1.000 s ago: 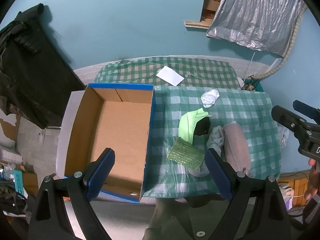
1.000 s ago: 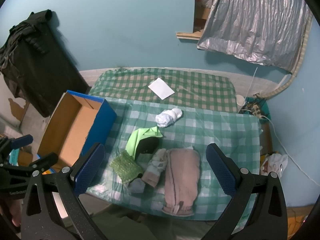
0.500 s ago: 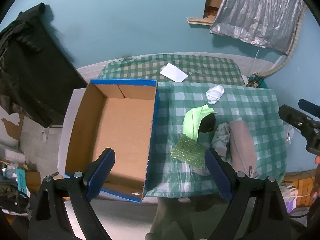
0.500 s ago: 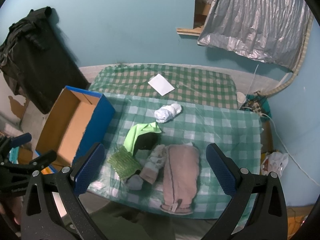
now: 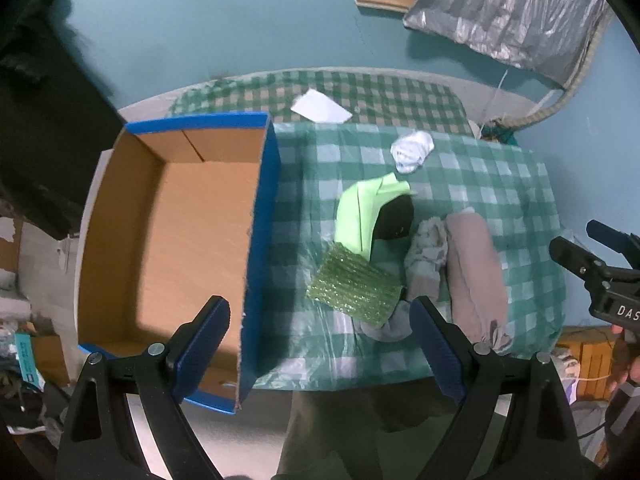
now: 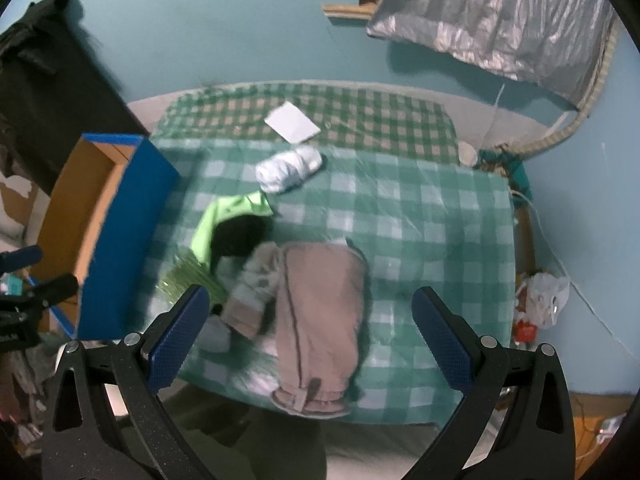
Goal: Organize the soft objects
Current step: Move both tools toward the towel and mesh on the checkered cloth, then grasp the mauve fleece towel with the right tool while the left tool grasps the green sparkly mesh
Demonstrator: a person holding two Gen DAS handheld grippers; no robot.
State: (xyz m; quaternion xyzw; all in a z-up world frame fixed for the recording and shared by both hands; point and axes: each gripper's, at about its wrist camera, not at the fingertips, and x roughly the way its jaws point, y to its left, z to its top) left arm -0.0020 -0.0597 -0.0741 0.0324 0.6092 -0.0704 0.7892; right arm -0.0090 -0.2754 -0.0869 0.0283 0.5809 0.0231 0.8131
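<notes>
Soft things lie on a green checked table: a folded pink-grey towel, a grey patterned cloth, a green sponge-like pad, a lime cloth over a black item, and a rolled white sock. An open cardboard box with blue sides stands at the table's left. My left gripper is open, high above the box's right wall. My right gripper is open and empty, above the towel.
A white paper lies on a second checked surface behind. Dark clothing hangs at the left wall. A silver sheet hangs at the back right. Bags and a cable lie on the floor to the right.
Both grippers have come lower and closer to the table. The right one has dropped toward the towel; its view is now blurred. Both stay open; nothing was picked up.
</notes>
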